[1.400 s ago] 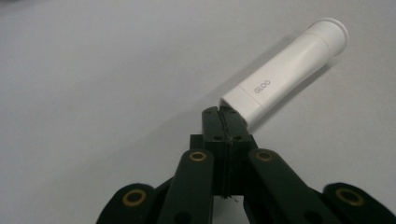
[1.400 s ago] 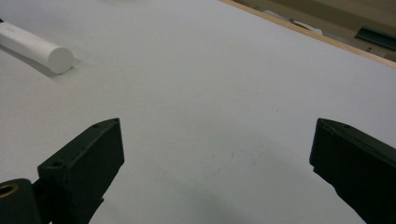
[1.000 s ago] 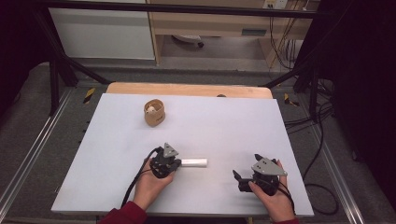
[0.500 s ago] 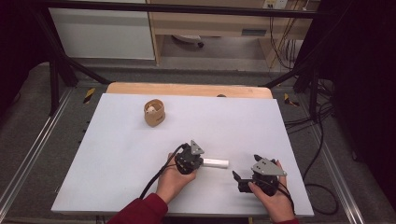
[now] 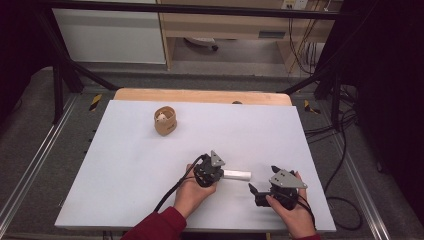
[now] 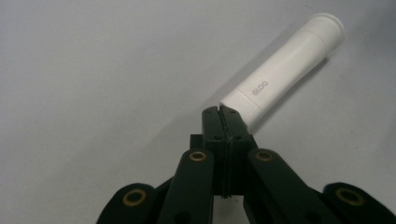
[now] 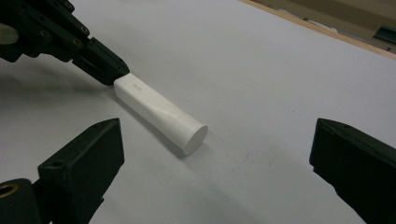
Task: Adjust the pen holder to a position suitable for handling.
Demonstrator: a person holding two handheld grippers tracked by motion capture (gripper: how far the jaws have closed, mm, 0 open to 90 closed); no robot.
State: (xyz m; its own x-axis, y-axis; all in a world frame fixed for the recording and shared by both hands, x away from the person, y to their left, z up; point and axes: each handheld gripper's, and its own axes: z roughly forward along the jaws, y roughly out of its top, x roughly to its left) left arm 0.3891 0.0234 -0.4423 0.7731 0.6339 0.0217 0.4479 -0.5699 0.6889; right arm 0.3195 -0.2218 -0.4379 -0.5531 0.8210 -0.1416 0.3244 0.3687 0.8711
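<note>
A white tube with a round cap lies flat on the white tabletop, near the front, between the two grippers. My left gripper is shut with nothing between its jaws. Its closed tips rest against the tube's flat end. My right gripper sits just right of the tube, pointing left toward it. In the right gripper view its jaws stand wide apart, and the tube's capped end lies ahead of them. The left gripper meets the tube's far end there.
A small tan cup with something white inside stands at the back left of the table. A wooden strip runs along the far edge. Black frame bars and cables surround the table.
My left gripper has slid right across the table with the white tube ahead of its tips, bringing the tube close to the right gripper. The right gripper has stayed put.
</note>
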